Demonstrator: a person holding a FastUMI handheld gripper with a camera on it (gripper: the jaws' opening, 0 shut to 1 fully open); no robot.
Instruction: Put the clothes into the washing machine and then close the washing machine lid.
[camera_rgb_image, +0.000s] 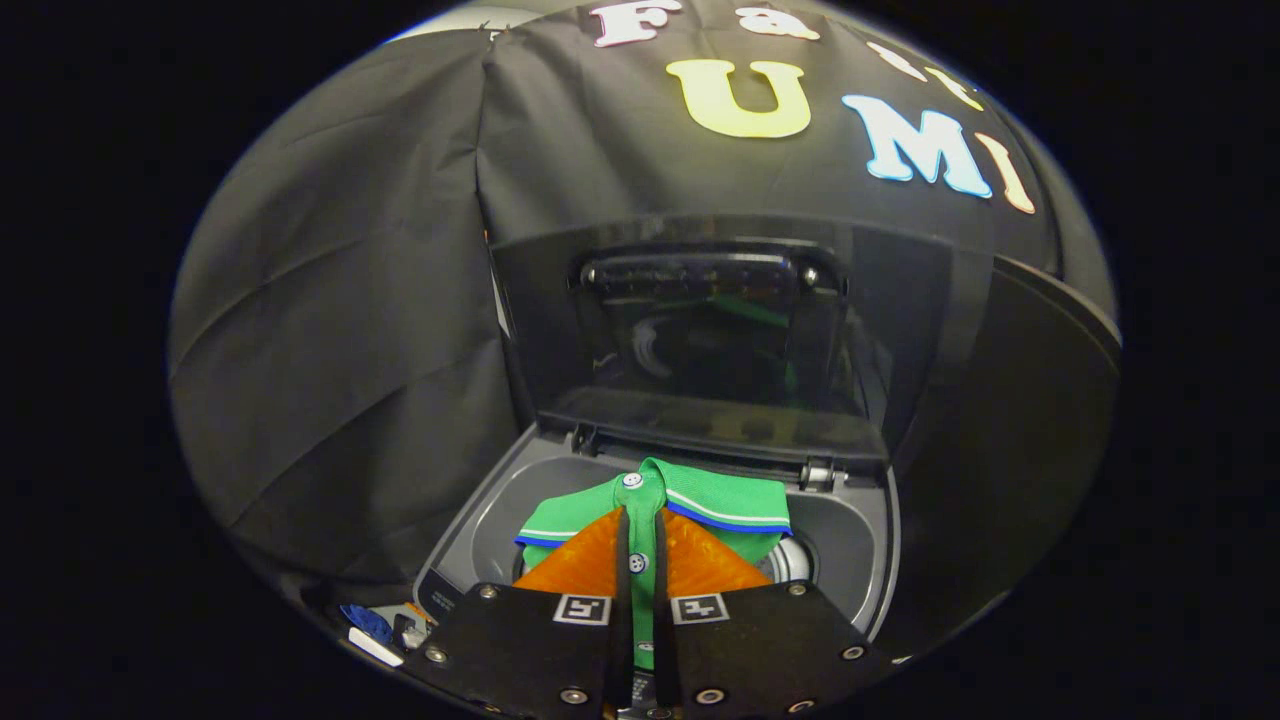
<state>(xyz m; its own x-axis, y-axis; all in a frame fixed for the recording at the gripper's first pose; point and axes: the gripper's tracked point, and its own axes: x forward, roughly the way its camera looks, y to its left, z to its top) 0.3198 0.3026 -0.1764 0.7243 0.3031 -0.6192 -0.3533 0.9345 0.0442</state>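
Observation:
A green polo shirt (715, 500) with white buttons and a blue-and-white trimmed collar hangs between my fingers, over the round drum opening of the top-loading washing machine (560, 490). My gripper (640, 535) is shut on the shirt's button placket, with the collar just ahead of the fingertips. The machine's dark glass lid (715, 340) stands raised upright beyond the shirt, hinged at the back of the opening. The lower part of the shirt is hidden behind my fingers.
The grey rim of the machine (870, 560) surrounds the drum opening. A control panel strip (437, 597) runs along the machine's left front corner, with small blue and white items (370, 628) beside it. Black cloth walls stand close behind and to the sides.

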